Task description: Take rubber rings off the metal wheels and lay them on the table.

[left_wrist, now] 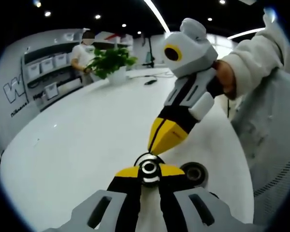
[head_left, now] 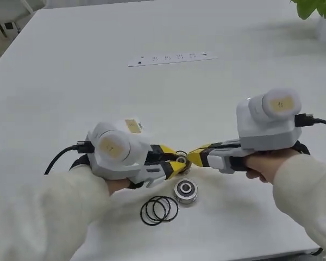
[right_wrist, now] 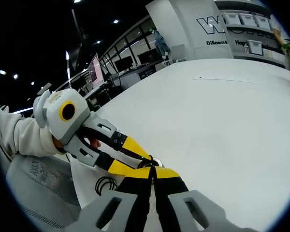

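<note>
My left gripper is shut on a small metal wheel with a black rubber ring on it, held just above the table. My right gripper comes in from the right, its yellow tips pinched together on that wheel's rim where the ring sits. In the left gripper view the right gripper's fingertips touch the top of the held wheel. A second metal wheel lies flat on the table just below the tips. Several loose black rubber rings lie overlapping beside it.
A white strip with dark marks lies far back on the white table. A potted plant stands at the far right corner. The table's front edge runs close below the right hand. A person stands by distant shelves.
</note>
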